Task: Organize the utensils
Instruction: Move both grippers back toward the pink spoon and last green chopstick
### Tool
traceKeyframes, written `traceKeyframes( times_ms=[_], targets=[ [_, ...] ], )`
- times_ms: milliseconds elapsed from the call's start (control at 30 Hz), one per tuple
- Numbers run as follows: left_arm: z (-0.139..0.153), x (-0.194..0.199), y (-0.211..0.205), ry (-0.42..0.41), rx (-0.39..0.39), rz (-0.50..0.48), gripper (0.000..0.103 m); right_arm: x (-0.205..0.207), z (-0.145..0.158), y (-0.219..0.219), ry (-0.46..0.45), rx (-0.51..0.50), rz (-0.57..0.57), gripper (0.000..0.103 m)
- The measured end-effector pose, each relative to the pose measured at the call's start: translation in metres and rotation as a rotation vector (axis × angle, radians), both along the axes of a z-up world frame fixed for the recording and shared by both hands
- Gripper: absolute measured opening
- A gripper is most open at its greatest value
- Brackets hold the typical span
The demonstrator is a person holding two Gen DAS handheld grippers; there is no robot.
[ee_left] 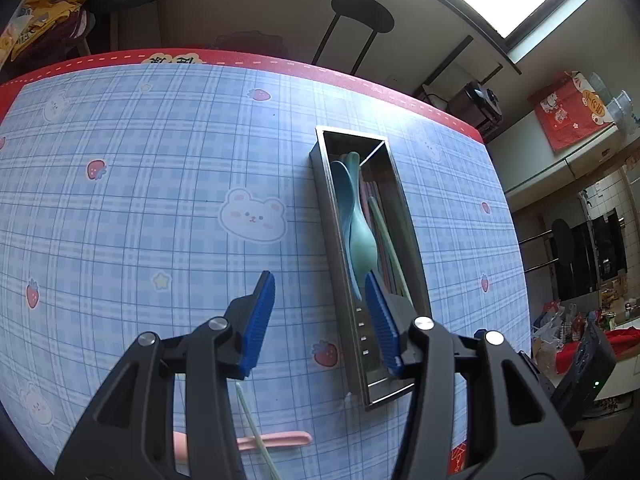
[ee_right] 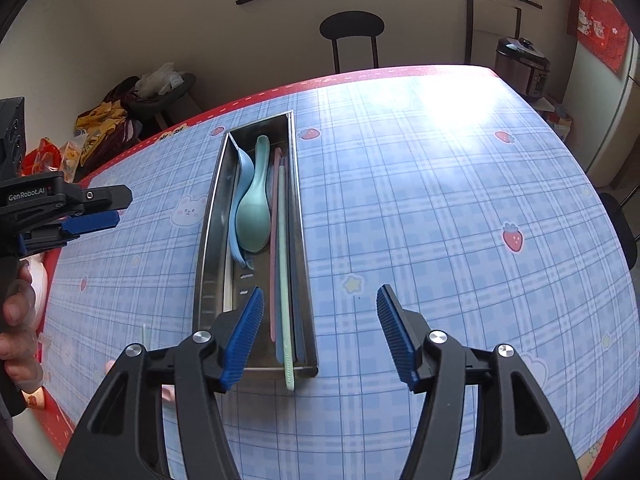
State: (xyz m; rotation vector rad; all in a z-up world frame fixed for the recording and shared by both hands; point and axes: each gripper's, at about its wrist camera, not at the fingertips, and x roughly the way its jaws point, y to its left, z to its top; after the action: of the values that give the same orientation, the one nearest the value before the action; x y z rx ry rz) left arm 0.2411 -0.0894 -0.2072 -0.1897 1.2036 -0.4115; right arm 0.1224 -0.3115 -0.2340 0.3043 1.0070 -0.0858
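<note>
stainless steel utensil tray [ee_right: 208,240] sits lengthwise on the blue plaid tablecloth [ee_right: 440,220], roughly mid-table. inside it a teal spoon [ee_right: 254,216] lies stacked on a light blue spoon [ee_right: 240,184] along the left side, with pink, pale green and dark chopsticks [ee_right: 282,264] packed on the right. one green stick pokes out over the near end of the tray.

left gripper [ee_left: 320,316] hangs over the near left part of the tray, fingers apart, nothing between them. right gripper [ee_right: 320,336] is over the tray's near right corner, jaws spread wide and empty too.

still loose on the cloth near the table edge: a pink utensil [ee_left: 276,440] and a thin green chopstick [ee_left: 252,428] crossing it, mostly hidden, so not sure what the pink one is.
</note>
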Motion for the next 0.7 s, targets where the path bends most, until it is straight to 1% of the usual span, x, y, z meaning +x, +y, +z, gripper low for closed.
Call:
traceKeyframes(
  times_ms=[33,67,100,233,400,433,467,600,633,700],
  targets=[
    [0.000,-0.005,0.003,-0.003,0.004,-0.001,0.050,-0.003,-0.002,0.001,0.009,0.002,0.002,0.058],
    [0.000,-0.009,0.006,-0.007,0.009,-0.002,0.055,-0.006,-0.004,0.002,0.017,0.003,0.006,0.058],
    [0.000,-0.015,0.010,-0.012,0.013,-0.003,0.057,-0.010,-0.005,0.004,0.019,0.008,0.010,0.058],
    [-0.004,-0.037,0.026,-0.028,0.046,-0.026,0.057,-0.023,-0.004,0.019,0.027,0.025,0.050,0.058],
    [-0.010,-0.067,0.057,-0.056,0.109,-0.033,0.062,-0.037,-0.005,0.049,0.043,0.035,0.123,0.059],
    [-0.012,-0.073,0.064,-0.057,0.121,-0.030,0.068,-0.039,-0.005,0.055,0.045,0.035,0.138,0.060],
    [-0.013,-0.079,0.072,-0.058,0.131,-0.023,0.077,-0.041,-0.006,0.062,0.049,0.034,0.154,0.061],
    [-0.022,-0.100,0.102,-0.056,0.159,-0.001,0.088,-0.047,-0.009,0.088,0.073,0.022,0.224,0.065],
    [-0.024,-0.105,0.109,-0.053,0.166,0.003,0.092,-0.048,-0.010,0.094,0.081,0.019,0.239,0.067],
    [-0.028,-0.113,0.122,-0.051,0.182,0.012,0.096,-0.050,-0.014,0.106,0.100,0.010,0.266,0.072]
  ],
)
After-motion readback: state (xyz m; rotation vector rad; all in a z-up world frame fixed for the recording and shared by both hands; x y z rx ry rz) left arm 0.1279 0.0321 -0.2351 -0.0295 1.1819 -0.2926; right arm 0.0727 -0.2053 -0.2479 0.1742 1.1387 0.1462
